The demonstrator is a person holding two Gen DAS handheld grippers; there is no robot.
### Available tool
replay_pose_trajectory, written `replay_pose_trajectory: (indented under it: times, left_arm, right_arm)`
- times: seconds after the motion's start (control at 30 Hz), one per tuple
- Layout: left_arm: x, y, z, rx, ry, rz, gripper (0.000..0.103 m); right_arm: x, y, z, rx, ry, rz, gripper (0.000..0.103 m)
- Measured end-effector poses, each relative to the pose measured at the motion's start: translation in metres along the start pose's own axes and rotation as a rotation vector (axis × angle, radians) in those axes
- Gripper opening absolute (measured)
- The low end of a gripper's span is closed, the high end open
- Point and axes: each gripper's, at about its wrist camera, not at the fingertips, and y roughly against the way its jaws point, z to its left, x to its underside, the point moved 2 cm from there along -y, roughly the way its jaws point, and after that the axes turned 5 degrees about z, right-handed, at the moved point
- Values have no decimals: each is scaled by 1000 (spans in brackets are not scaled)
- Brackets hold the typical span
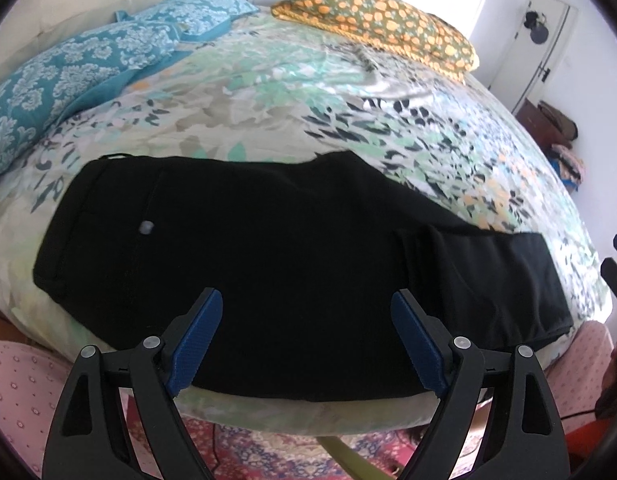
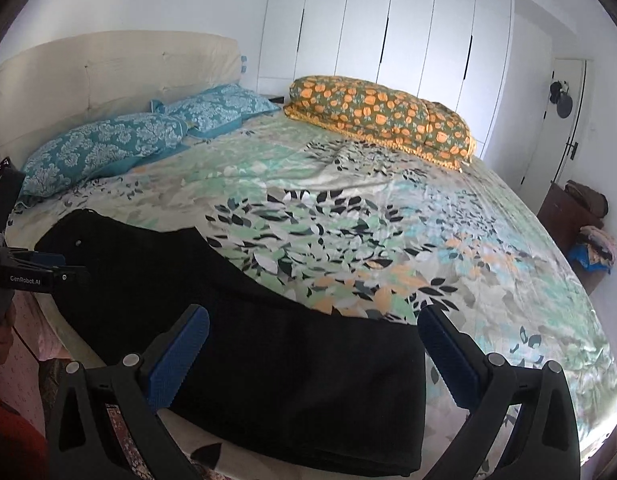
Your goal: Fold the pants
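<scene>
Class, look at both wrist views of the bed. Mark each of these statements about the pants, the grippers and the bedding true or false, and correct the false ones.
1. The black pants lie along the near edge of the bed. True.
2. The left gripper is shut on the pants. False: it is open, with nothing clamped.
3. Two teal patterned pillows lie by the headboard. True.
4. The orange floral quilt lies on top of the pants. False: it lies folded at the far side, apart from them.
5. The right gripper is open. True.
</scene>
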Motion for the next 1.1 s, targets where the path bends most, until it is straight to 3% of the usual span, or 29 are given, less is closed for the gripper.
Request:
replay_pose_trajectory:
  times: [0.1, 0.17, 0.2, 0.3, 0.4, 0.53, 0.7, 0.83, 1.03, 1.07, 1.1]
  left_arm:
    - [-2, -5, -6, 45, -6, 32, 88]
    - [-4, 3, -7, 136, 14, 21, 88]
    - [-5, 12, -10, 217, 8, 6, 88]
    - [2, 26, -36, 320, -96, -6, 91]
    - [13, 17, -70, 317, -214, 55, 90]
    - [13, -8, -106, 236, -325, 90, 87]
    - [3, -33, -105, 223, -252, 145, 70]
    - [8, -55, -106, 213, -228, 214, 42]
    - [12, -68, -108, 170, -220, 259, 39]
    - [11, -69, -108, 177, -218, 261, 37]
    - [11, -69, -109, 186, -217, 263, 26]
  right_arm:
    - [0, 6, -18, 36, -30, -8, 103]
    - [-1, 15, -37, 83, -55, -32, 103]
    - [1, 22, -50, 115, -79, -47, 103]
    - [12, 30, -77, 167, -166, -54, 103]
    - [28, 23, -98, 154, -274, -10, 103]
    - [34, 14, -109, 113, -345, 27, 103]
    - [35, 17, -109, 100, -341, 5, 103]
    - [40, 10, -112, 77, -366, 32, 103]
    - [39, 13, -115, 79, -377, 15, 103]
    - [39, 14, -117, 82, -379, 9, 103]
    - [39, 16, -119, 84, -387, 2, 103]
